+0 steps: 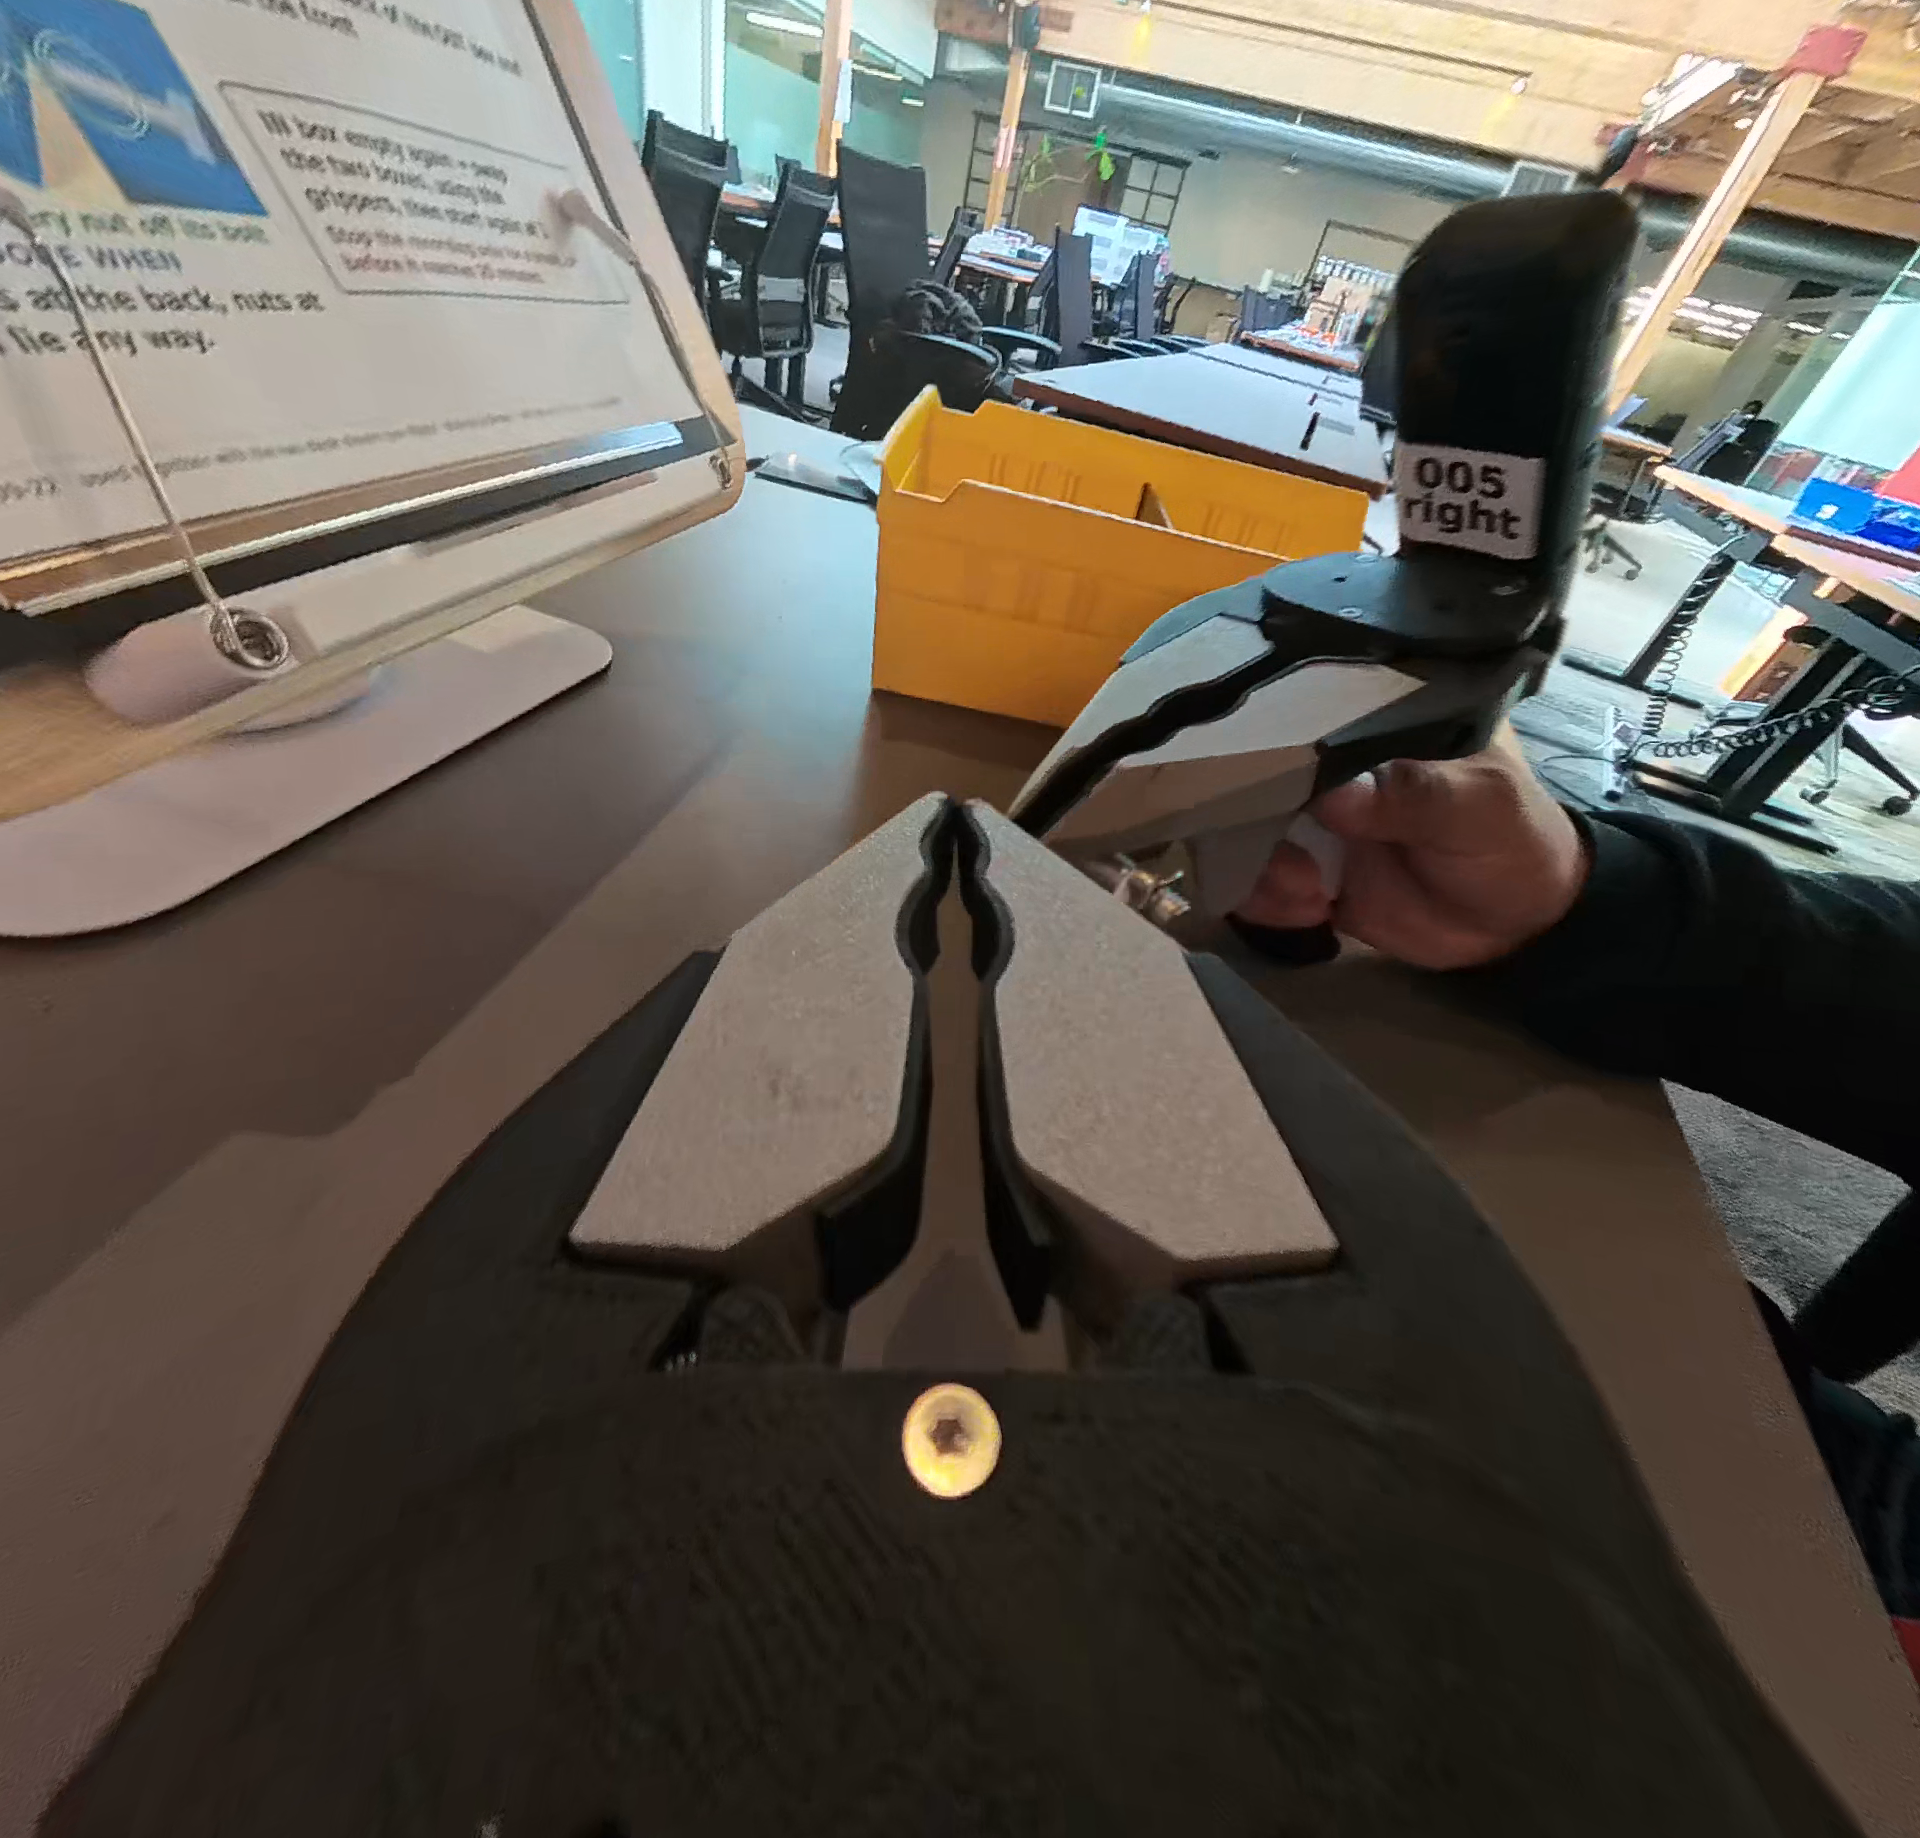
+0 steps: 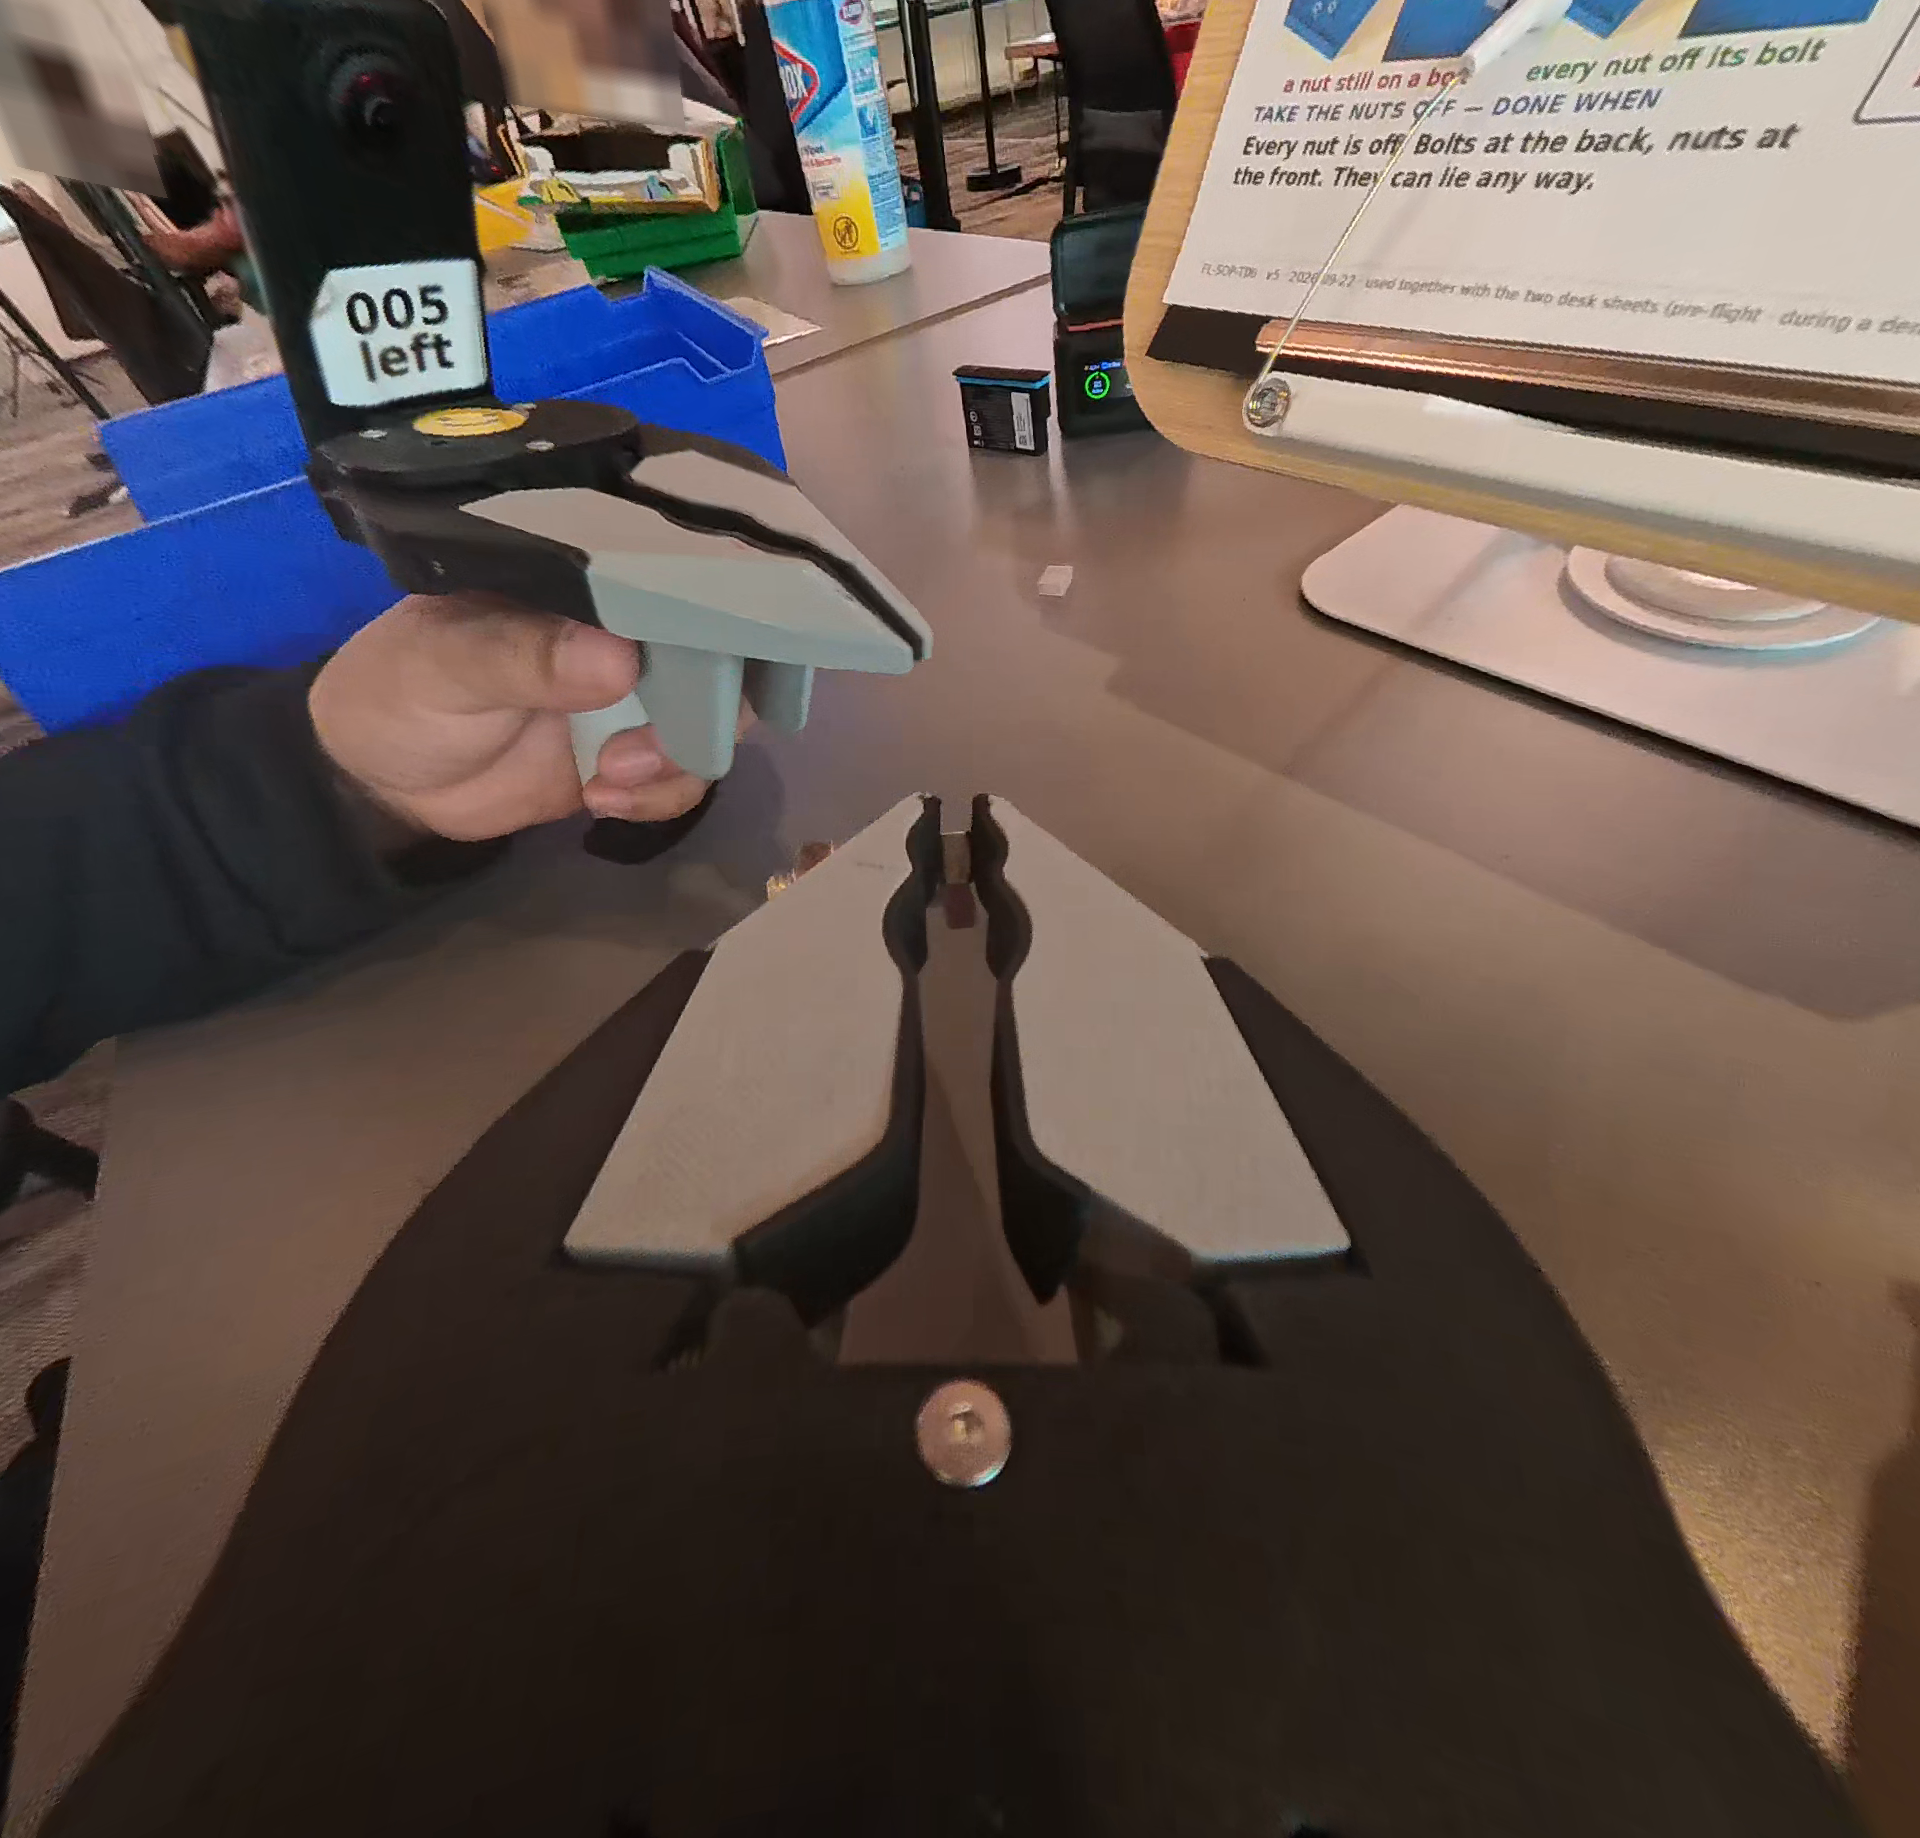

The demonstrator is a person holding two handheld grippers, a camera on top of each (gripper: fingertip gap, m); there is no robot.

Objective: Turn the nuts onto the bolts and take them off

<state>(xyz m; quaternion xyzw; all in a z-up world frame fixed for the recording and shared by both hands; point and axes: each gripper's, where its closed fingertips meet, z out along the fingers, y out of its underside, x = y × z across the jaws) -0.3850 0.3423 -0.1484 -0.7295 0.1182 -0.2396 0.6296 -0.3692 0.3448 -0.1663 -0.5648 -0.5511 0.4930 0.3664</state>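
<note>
The small metal piece pinched at the tips of the right gripper (image 2: 954, 820) is too blurred to tell nut (image 2: 957, 858) from bolt, and a bit of hardware under that gripper in the left wrist view is mostly hidden. The left gripper (image 1: 958, 812) is closed to a sliver on nothing, above the dark surface (image 1: 520, 853). What lies inside the yellow bin (image 1: 1049, 583) and the blue bin (image 2: 208, 583) is hidden by their walls.

A dark brown worktop (image 2: 1299, 905) carries a white-based document stand (image 2: 1558, 625), a yellow divided bin (image 1: 1091, 573) behind it, and a blue bin (image 2: 208, 583) at the far edge. A small black battery (image 2: 1003, 408) stands beside a black charger (image 2: 1086, 375); a tiny white block (image 2: 1054, 580) lies nearby.
</note>
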